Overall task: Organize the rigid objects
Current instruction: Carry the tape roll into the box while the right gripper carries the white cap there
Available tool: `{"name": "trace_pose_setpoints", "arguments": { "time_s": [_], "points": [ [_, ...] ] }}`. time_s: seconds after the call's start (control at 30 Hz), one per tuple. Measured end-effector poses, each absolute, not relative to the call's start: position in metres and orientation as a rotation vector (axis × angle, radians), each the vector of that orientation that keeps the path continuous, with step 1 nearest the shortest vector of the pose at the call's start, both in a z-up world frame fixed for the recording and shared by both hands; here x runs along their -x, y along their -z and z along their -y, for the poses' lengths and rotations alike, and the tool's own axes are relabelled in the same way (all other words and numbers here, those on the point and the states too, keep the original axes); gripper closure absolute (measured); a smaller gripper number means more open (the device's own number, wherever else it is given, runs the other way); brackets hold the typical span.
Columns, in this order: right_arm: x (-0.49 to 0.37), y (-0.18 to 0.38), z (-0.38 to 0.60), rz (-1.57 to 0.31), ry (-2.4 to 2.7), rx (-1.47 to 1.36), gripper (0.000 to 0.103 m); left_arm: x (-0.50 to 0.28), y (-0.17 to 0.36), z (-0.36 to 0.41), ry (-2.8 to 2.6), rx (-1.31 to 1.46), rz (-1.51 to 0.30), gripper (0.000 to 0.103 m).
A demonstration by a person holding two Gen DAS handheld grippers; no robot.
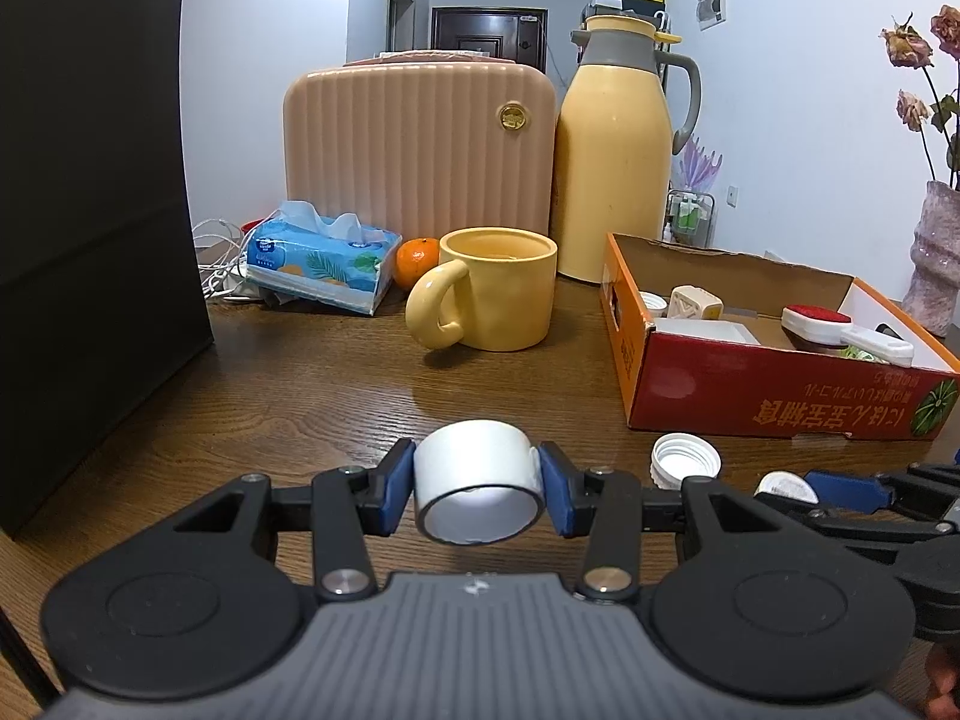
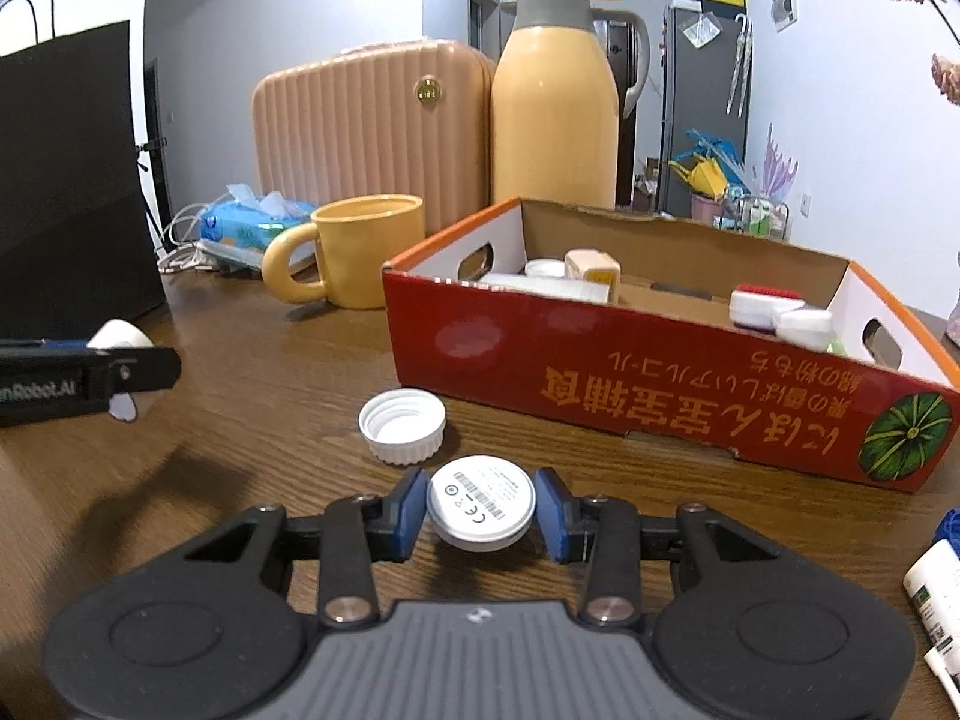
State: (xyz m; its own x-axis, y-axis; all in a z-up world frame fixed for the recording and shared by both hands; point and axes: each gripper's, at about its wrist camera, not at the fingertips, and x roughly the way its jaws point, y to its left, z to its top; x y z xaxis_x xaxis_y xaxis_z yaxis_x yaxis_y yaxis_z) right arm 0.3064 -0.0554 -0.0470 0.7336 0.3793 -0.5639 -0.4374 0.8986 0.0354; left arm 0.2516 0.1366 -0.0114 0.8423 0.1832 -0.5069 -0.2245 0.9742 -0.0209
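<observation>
White cap (image 2: 402,425) beside red box (image 2: 660,396)

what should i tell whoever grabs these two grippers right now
Left gripper: shut on the white tape roll, held above the table.
Right gripper: fingers on either side of the round white disc, gripping it just above the table.
The red cardboard box sits ahead to the right, already holding several small items.
A white bottle cap lies loose on the table in front of the box.
Left to do: drop the tape roll and disc into the box, then collect the cap.
</observation>
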Motion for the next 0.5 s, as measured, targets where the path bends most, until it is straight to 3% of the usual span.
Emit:
{"name": "trace_pose_setpoints", "arguments": {
  "time_s": [0.5],
  "points": [
    [-0.298, 0.026, 0.083, -0.494, -0.428, 0.048, 0.064, -0.254, 0.01, -0.135, -0.248, 0.098, -0.528, 0.058]
  ]
}}
